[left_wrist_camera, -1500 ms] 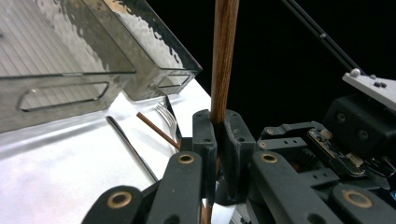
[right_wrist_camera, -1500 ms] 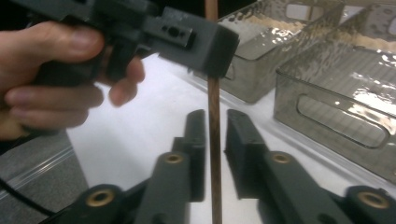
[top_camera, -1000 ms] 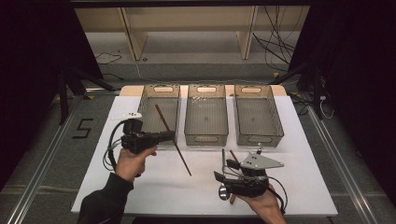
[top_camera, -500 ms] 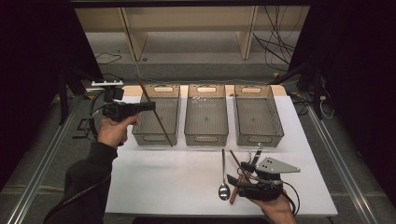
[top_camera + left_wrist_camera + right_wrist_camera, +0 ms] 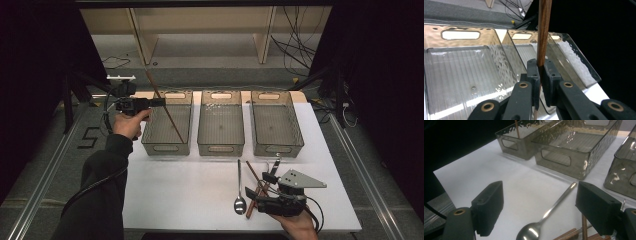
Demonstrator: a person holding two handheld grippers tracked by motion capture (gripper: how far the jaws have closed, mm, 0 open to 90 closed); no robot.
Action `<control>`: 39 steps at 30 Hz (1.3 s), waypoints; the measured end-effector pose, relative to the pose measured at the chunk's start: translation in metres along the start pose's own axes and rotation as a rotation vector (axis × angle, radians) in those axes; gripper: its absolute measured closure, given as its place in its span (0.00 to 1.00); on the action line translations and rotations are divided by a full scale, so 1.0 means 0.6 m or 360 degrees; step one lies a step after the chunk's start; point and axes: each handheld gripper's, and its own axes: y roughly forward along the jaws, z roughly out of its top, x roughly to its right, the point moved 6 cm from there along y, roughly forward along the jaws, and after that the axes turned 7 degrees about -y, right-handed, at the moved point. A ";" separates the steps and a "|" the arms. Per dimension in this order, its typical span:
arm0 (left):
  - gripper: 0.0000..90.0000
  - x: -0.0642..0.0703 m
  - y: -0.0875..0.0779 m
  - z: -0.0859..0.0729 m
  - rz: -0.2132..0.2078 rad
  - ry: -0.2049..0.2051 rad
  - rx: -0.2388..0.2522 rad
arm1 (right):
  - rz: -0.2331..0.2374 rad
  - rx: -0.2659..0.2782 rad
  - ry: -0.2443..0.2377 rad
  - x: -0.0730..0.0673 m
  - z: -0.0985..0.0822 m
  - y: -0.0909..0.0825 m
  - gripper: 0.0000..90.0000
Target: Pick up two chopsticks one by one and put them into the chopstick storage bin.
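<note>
Since a second ago your left gripper [image 5: 159, 102] has carried the wooden chopstick [image 5: 165, 109] from the bare table up over the left bin [image 5: 167, 145], while your right gripper [image 5: 260, 197] has barely shifted and its jaws have just been opening with nothing pinched between them. From the high view, the chopstick slants across the left bin, its lower end down inside it and its upper end rising past the far rim; a spoon [image 5: 239, 186] and more chopsticks [image 5: 255, 190] lie on the table near that bin's right-hand neighbours, by your right hand. Along the left gripper view, the jaws are pinched tight on the chopstick [image 5: 542, 32] above the left bin [image 5: 461, 75]. Along the right gripper view, the spread pads hover over the spoon [image 5: 549, 212]. Release too high and the tilted stick could bounce off the rim and roll out.
</note>
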 end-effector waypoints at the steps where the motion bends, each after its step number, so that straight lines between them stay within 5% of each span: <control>1: 0.94 -0.003 0.005 0.002 0.0006 -0.0011 -0.0006 | 0.0002 -0.0001 0.0000 0.000 -0.001 0.000 0.25; 10: 0.94 -0.026 0.038 0.010 0.0113 -0.0034 -0.0076 | 0.0013 -0.0019 -0.0009 -0.003 -0.003 0.002 0.25; 22: 0.94 -0.058 0.076 -0.018 0.0187 -0.0103 -0.0165 | 0.0022 -0.0024 -0.0010 -0.003 -0.005 0.003 0.25; 39: 0.91 -0.080 0.100 -0.038 0.0227 -0.0180 -0.0221 | 0.0034 -0.0044 -0.0021 -0.005 -0.008 0.007 0.25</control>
